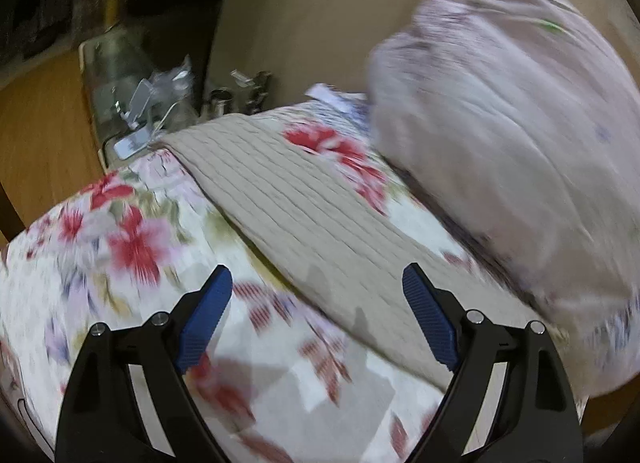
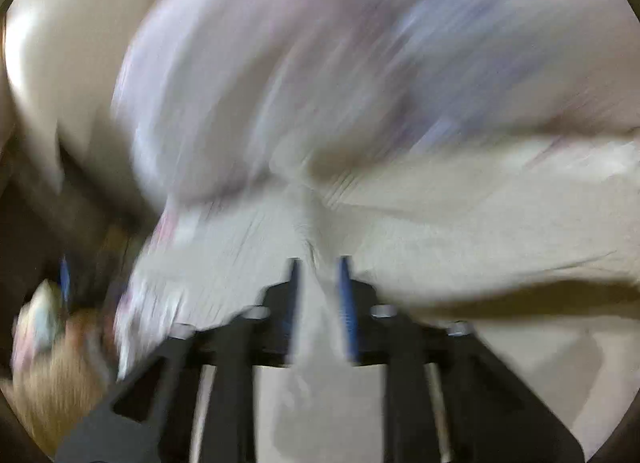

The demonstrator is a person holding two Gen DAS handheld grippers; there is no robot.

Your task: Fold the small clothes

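Observation:
A beige ribbed garment point(image 1: 304, 215) lies spread over a flowered bedcover point(image 1: 120, 247). My left gripper point(image 1: 318, 283) is open and empty, hovering just above the garment's near edge. In the right wrist view, which is heavily blurred, my right gripper point(image 2: 318, 267) is shut on a bunched fold of the beige garment point(image 2: 460, 231), which pulls up into creases between the blue pads point(image 2: 346, 295). A pale pink flowered pillow point(image 1: 512, 143) lies against the garment's far side and also shows in the right wrist view point(image 2: 320, 63).
A wooden headboard point(image 1: 304, 15) stands behind the bed. A side table point(image 1: 120, 103) at the left holds glassware and small metal items. Wooden floor point(image 1: 40, 131) shows at the far left.

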